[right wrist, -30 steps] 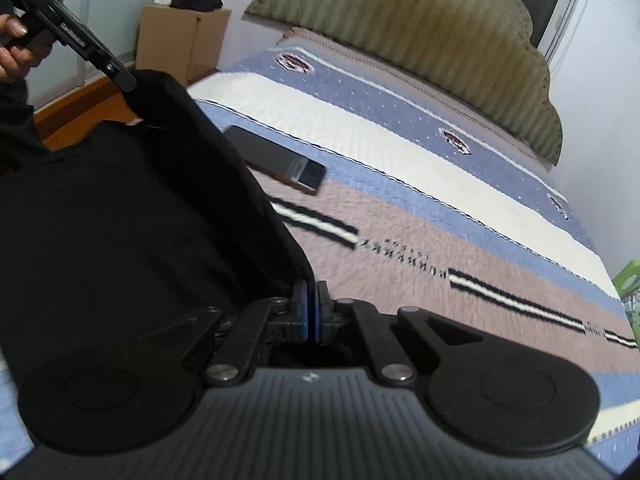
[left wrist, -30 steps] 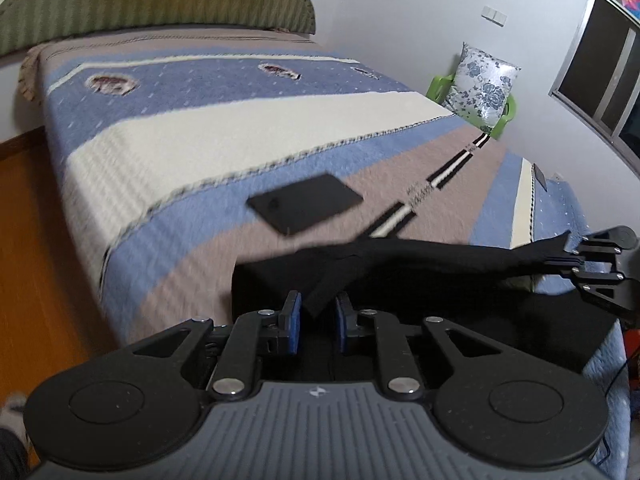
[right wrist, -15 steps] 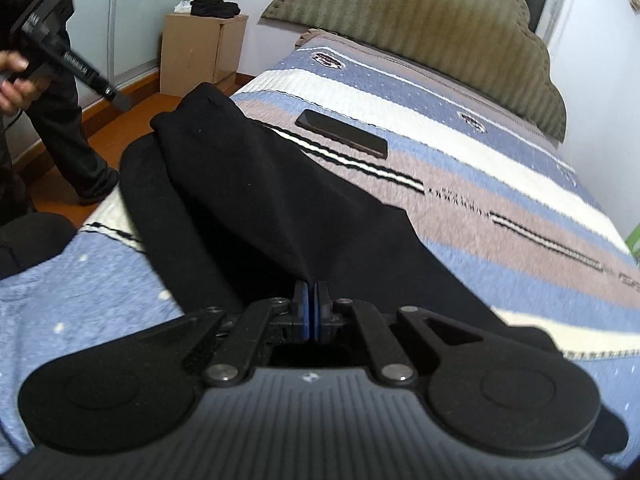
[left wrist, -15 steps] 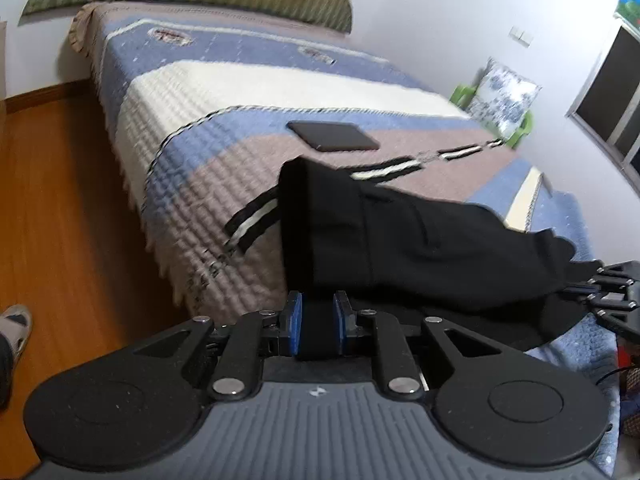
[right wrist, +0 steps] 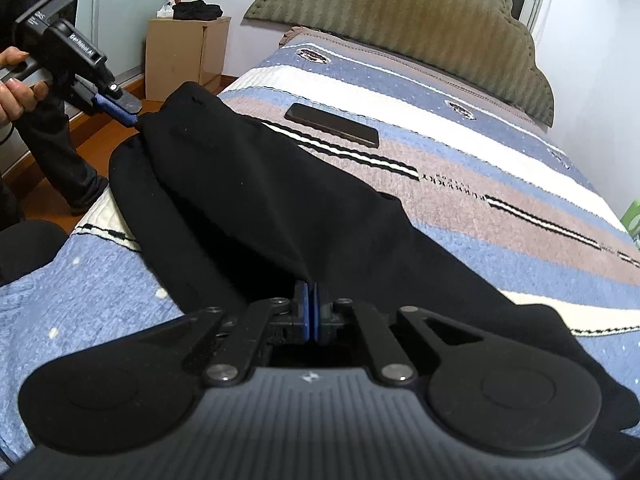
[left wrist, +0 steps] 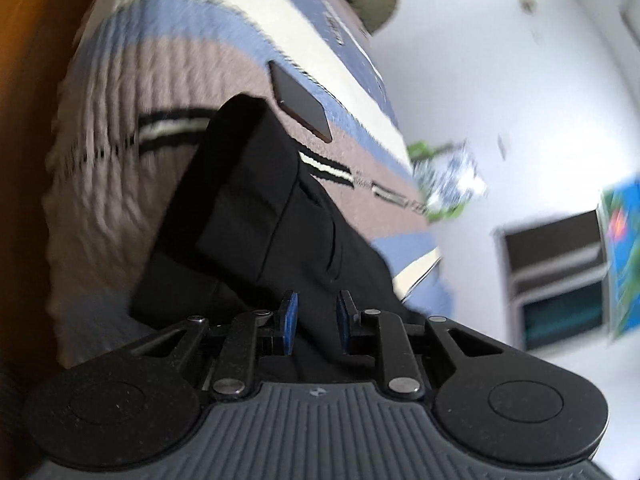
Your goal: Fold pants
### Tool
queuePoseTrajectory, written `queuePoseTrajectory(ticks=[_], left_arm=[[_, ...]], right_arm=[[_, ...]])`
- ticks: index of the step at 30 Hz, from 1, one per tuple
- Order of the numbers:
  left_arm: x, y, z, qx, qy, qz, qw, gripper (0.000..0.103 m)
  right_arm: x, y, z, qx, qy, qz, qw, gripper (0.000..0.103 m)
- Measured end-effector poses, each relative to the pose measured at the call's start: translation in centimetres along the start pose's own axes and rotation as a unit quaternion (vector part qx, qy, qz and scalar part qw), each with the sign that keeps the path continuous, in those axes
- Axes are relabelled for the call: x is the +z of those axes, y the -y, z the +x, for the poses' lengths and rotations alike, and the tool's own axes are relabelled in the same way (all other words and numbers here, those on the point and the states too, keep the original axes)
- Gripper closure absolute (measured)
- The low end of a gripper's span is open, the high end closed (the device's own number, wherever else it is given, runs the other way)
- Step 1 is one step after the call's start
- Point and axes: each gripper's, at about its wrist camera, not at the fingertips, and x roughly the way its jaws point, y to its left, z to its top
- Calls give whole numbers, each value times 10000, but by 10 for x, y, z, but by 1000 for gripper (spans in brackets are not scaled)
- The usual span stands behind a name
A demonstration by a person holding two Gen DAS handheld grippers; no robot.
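Observation:
The black pants [right wrist: 280,200] lie folded lengthwise along the near edge of the striped bed; they also show in the left wrist view [left wrist: 256,216]. My right gripper [right wrist: 311,300] is shut on a pinch of the pants' upper layer. My left gripper [left wrist: 313,312] has its blue pads apart with black cloth between them; from the right wrist view it [right wrist: 128,114] sits at the pants' far end by the bed's corner, touching the cloth.
A black phone [right wrist: 332,125] lies flat on the bedspread [right wrist: 480,168] beyond the pants, also in the left wrist view [left wrist: 300,100]. A cardboard box [right wrist: 184,56] stands by the wall. The person's legs [right wrist: 60,160] stand on the wooden floor at left.
The pants came down from hanging between the grippers onto the bed. My left gripper rolled sharply and its pads spread wider. My right gripper stayed shut on the cloth.

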Motion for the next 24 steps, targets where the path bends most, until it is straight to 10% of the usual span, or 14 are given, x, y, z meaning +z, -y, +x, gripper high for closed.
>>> queuePoseTrajectory(ticks=[7, 11, 19, 24], left_arm=[[-23, -19, 3, -92, 306, -1159, 9927, 75], [-33, -20, -7, 38, 490, -1307, 9902, 34], [1, -25, 6, 51, 771, -1289, 9886, 35], [-3, -42, 13, 34, 869, -1772, 9803, 67]], right_arm=[[0, -1, -1, -16, 31, -14, 10000, 99], [0, 0, -2, 28, 36, 0, 10000, 99], [-1, 0, -2, 2, 59, 47, 10000, 99], [-3, -1, -1, 3, 49, 96, 9999, 99]])
